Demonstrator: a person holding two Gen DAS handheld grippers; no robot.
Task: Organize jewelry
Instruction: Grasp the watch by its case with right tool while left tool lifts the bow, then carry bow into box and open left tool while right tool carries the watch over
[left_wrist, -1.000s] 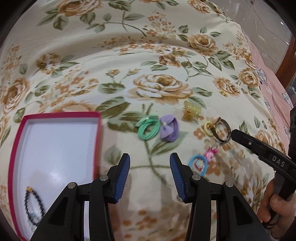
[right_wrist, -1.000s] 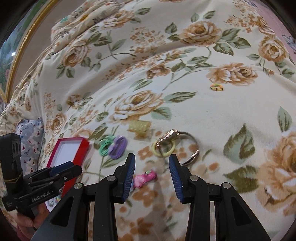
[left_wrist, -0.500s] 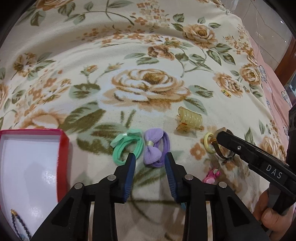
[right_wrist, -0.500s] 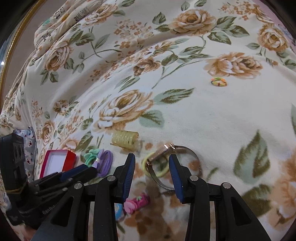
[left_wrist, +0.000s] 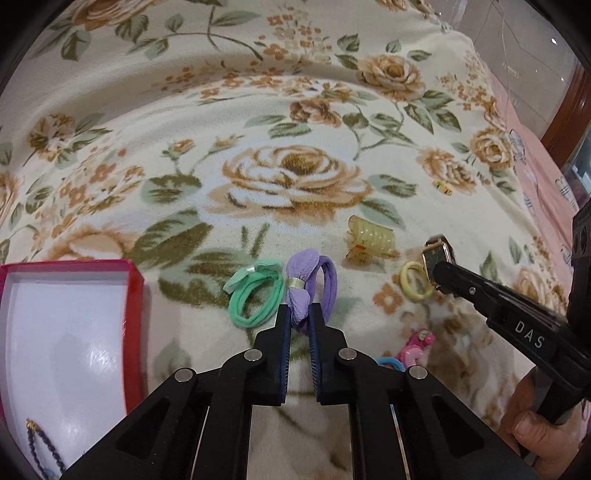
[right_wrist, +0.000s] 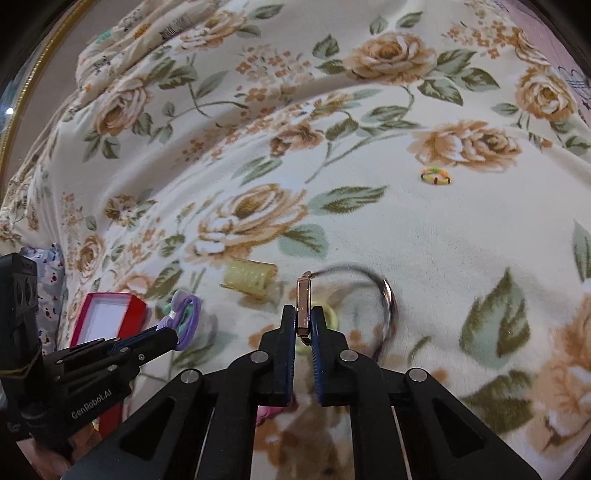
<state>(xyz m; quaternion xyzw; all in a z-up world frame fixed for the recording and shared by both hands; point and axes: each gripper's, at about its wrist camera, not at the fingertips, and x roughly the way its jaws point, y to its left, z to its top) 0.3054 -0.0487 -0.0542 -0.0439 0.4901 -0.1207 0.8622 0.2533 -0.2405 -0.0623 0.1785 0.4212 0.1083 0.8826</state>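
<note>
On the floral blanket (left_wrist: 295, 206), the left gripper (left_wrist: 299, 315) is clenched on the purple bow tie (left_wrist: 306, 284); the right gripper (right_wrist: 303, 321) pinches the watch (right_wrist: 303, 306). Lift both straight up, then carry them toward the red box (left_wrist: 136, 284) at 9 o'clock.

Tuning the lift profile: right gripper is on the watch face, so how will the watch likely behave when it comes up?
The right gripper pinches the watch by its thin gold case edge, so it may pivot or slip. The dark band forms a loop, likely to dangle and swing. The yellow hair tie lies close, possibly snagging.
</note>
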